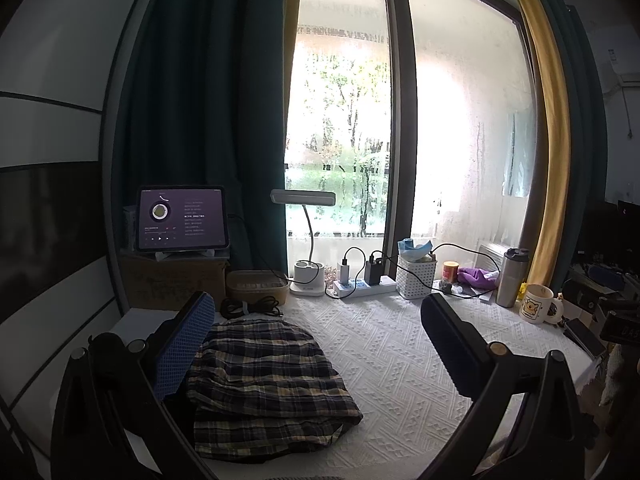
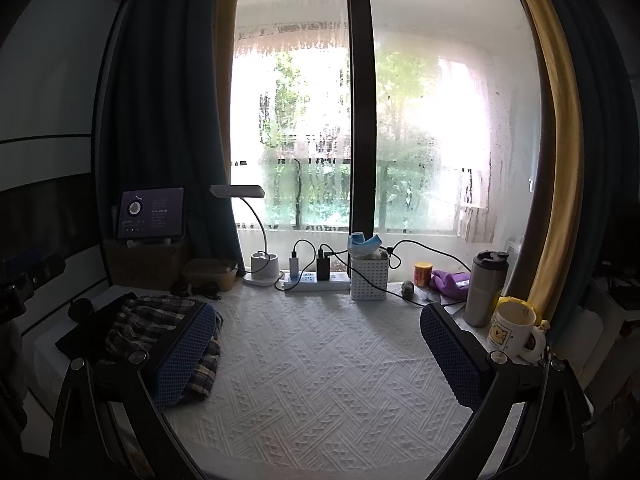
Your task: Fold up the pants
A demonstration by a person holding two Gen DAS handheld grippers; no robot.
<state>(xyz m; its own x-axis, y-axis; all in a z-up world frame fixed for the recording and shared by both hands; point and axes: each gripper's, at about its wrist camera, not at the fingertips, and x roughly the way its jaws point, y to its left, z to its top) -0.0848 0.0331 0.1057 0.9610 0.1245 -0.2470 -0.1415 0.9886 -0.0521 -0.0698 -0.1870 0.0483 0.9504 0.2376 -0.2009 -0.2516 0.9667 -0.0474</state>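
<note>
Dark plaid pants (image 1: 264, 384) lie folded in a compact stack on the white textured table cover (image 1: 392, 360), at the left side. My left gripper (image 1: 316, 324) hovers open above them, its blue-padded left finger (image 1: 184, 344) over the stack's left edge, nothing between the fingers. In the right wrist view the same pants (image 2: 160, 320) sit at the far left, partly hidden behind the left finger (image 2: 184, 352). My right gripper (image 2: 318, 336) stands open over bare cover, to the right of the pants.
Along the window sit a tablet (image 1: 180, 218) on a cardboard box, a desk lamp (image 1: 306, 264), a power strip (image 1: 362, 286) with chargers and cables, a white basket (image 1: 416, 276), a steel tumbler (image 1: 512, 278) and a bear mug (image 1: 538, 304). Curtains hang on both sides.
</note>
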